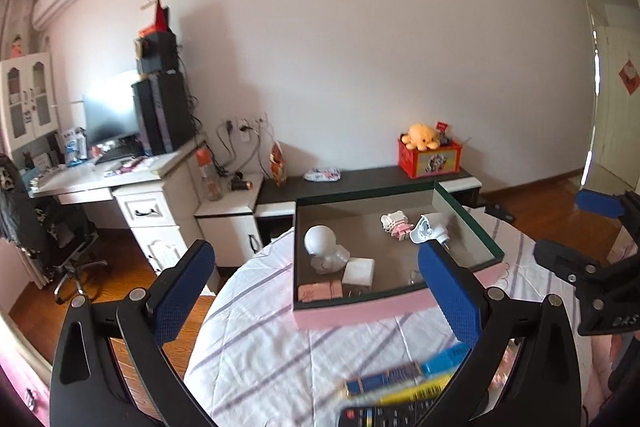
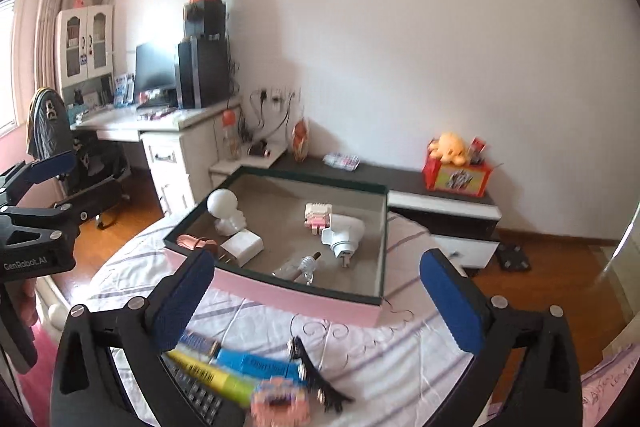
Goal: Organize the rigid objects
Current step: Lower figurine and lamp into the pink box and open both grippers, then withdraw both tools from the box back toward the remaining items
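Both your grippers hung wide open and empty above the bed, short of the pink box.

From the left, your left gripper [image 1: 316, 291] gripped nothing, its jaws spread wide; ahead, the pink box [image 1: 360, 311] sat on the striped bedsheet [image 1: 256, 311] holding a white figurine [image 1: 325, 253], white charger [image 1: 359, 271] and pink block toy [image 1: 396, 225]. A remote [image 1: 384, 415] was cut off below, blurred. Your right gripper [image 2: 316, 295] was equally open, and beneath it lay what looked like a black hair clip [image 2: 316, 375], smeared.
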Motion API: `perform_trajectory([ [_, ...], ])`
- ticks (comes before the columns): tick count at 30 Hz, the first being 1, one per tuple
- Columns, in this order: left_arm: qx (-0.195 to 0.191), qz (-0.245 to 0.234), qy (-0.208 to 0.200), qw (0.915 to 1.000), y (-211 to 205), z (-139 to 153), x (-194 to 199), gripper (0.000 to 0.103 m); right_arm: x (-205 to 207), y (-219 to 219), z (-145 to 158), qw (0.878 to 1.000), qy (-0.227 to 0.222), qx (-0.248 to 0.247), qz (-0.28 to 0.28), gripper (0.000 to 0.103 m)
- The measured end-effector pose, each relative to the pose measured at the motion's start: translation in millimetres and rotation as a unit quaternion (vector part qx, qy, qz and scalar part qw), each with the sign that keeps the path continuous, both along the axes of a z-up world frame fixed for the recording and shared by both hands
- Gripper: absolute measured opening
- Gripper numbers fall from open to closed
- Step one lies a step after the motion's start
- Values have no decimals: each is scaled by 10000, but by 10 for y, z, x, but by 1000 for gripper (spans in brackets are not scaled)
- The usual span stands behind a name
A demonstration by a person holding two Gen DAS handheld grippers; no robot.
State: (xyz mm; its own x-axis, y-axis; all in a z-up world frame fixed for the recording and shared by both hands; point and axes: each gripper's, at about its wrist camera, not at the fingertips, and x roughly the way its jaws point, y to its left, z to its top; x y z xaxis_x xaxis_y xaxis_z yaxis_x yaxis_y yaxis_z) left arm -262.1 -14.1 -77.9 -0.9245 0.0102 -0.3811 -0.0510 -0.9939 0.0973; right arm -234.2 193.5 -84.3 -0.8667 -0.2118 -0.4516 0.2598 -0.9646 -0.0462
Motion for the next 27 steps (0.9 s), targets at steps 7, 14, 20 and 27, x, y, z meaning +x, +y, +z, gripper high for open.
perform_trajectory([
  [7,156,82,377,9991,-3,31,722,103,700,-29,46,9983,555,-46,-180,103],
  [14,339,125,473,9982,-95,-24,1238,103,1203,-52,-29,9976,633,-227,-156,103],
  [20,414,97,501,9978,-125,-16,1394,103,1356,5,-55,9974,587,-358,-221,103],
  [27,365,70,439,9983,-93,-62,1448,103,1428,44,-42,9969,624,-365,-300,103],
])
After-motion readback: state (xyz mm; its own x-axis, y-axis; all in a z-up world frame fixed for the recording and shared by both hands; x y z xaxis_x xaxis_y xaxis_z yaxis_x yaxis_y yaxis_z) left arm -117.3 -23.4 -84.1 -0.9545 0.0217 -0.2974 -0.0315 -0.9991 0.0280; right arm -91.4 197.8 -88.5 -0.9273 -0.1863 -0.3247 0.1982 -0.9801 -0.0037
